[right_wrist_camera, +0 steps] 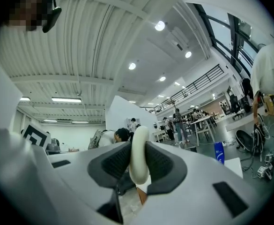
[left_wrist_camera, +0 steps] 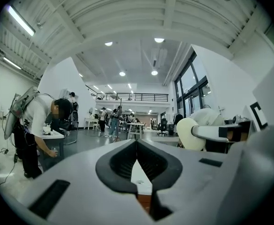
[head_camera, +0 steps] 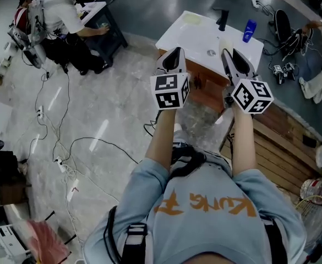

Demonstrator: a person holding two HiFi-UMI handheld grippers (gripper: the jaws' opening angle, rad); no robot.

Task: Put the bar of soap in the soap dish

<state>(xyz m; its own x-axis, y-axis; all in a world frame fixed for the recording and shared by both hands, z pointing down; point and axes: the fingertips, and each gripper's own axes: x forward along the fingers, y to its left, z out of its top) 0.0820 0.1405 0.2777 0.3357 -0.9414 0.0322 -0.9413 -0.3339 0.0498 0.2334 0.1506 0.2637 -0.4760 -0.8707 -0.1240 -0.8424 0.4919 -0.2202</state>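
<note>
Right hand-held gripper (right_wrist_camera: 137, 149) clenched on the bar of soap (right_wrist_camera: 139, 162) — carried in the air, off the bench.
The cream, oval bar stood edge-on between the dark pads, its rounded top poking past the jaw tips. Just beside it, the left hand-held gripper (left_wrist_camera: 137, 146) was closed tip to tip with nothing between its jaws. Both pointed out over the near edge of the white bench (head_camera: 199, 37) — a blue bottle (head_camera: 249, 31) stood at its far right corner.
</note>
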